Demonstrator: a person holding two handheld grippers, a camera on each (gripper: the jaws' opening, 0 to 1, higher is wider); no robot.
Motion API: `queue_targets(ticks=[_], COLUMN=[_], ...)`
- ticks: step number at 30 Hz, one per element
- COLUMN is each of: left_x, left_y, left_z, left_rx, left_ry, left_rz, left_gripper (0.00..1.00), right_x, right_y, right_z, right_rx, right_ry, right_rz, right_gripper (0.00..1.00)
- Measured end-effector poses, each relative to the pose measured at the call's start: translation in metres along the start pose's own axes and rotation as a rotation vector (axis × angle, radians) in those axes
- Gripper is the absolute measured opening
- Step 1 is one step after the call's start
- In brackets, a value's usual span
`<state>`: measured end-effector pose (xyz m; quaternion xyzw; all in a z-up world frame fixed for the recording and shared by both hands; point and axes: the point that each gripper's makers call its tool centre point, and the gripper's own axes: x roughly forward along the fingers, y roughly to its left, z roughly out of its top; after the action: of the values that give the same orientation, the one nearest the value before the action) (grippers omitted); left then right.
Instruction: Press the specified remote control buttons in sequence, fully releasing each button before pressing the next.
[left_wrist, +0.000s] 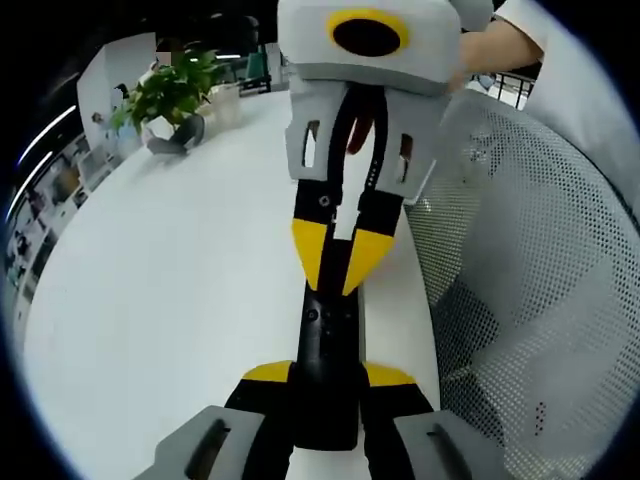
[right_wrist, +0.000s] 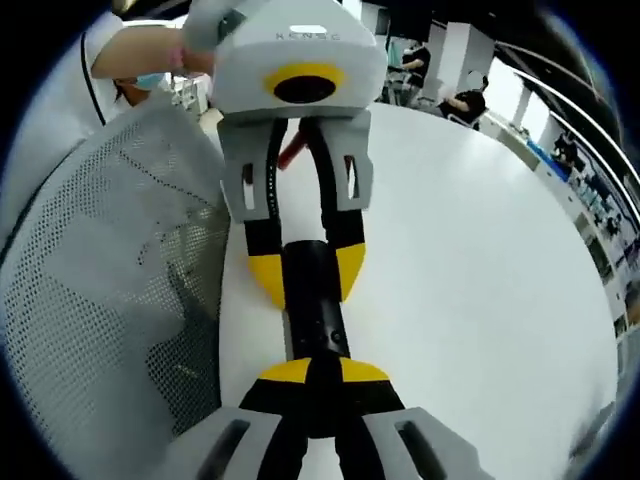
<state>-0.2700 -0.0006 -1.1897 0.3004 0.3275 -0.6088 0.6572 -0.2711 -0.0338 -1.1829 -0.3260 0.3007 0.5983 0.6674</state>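
In the left gripper view, my left gripper (left_wrist: 328, 385) is nearest, its yellow-tipped jaws clamped on the near end of the black remote control (left_wrist: 326, 350). The remote lies lengthwise on the white table (left_wrist: 170, 300), running away from me. At its far end, my right gripper (left_wrist: 338, 262) comes in from the top of the view; its yellow tips are drawn together over the remote's far end, but I cannot tell whether they are pressing on it or only resting there. Beyond it on the left stands a potted plant (left_wrist: 172, 95). A grey mesh chair back (left_wrist: 530, 270) lies just beside the table edge on the right.

In the right gripper view, my right gripper (right_wrist: 315, 385) is nearest, with its tips nearly meeting over the end of the remote control (right_wrist: 312, 300); the actual contact is hidden. Farther along, the left gripper (right_wrist: 305, 275) grips the remote from both sides. The mesh chair back (right_wrist: 110, 270) is on the left, the table (right_wrist: 480, 260) extends to the right, and a person's hand (right_wrist: 150, 50) holds the left gripper's body at the top.
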Motion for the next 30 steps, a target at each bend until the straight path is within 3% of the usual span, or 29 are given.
queue_targets(ticks=[1,3,5,7,12,15,17,20,24,30], left_x=[0.0000,0.0000,0.0000,-0.0001,-0.0002,-0.0003,-0.0003,-0.0003,-0.0002,0.0000], left_y=[0.0001,0.0001,0.0000,0.0000,0.0003,0.0004,0.0004,0.0004,0.0006,0.0008], left_z=[0.0001,0.0002,0.0002,0.0002,0.0003,0.0003,0.0003,0.0004,0.0004,0.0004], left_rx=[0.000,-0.001,0.000,0.001,-0.001,0.001,0.000,-0.001,-0.003,-0.004], left_ry=[0.000,0.000,0.001,0.001,-0.003,-0.002,-0.003,-0.004,0.000,0.002], left_rz=[0.001,0.001,0.001,0.001,0.001,0.001,0.001,0.002,0.004,0.005], left_gripper=[0.24,0.24,0.24,0.24,0.24,0.24,0.24,0.24,0.24,0.24], right_x=[0.0007,0.0015,0.0024,0.0029,0.0047,0.0050,0.0057,0.0040,0.0015,0.0015], right_y=[0.0001,0.0002,0.0025,0.0038,-0.0004,-0.0001,0.0009,-0.0005,-0.0020,-0.0025], right_z=[0.0005,0.0011,0.0020,0.0025,0.0024,0.0034,0.0045,0.0047,0.0050,0.0086], right_rx=[-0.055,-0.049,-0.178,-0.216,0.003,0.072,0.064,0.135,0.107,0.055], right_ry=[0.005,0.025,0.056,0.076,0.131,0.179,0.197,0.163,0.096,0.094], right_rz=[0.009,0.018,0.046,0.071,0.091,0.034,0.010,-0.007,0.010,0.019], right_gripper=[0.05,0.05,0.04,0.03,0.02,0.01,0.01,0.01,0.00,0.00])
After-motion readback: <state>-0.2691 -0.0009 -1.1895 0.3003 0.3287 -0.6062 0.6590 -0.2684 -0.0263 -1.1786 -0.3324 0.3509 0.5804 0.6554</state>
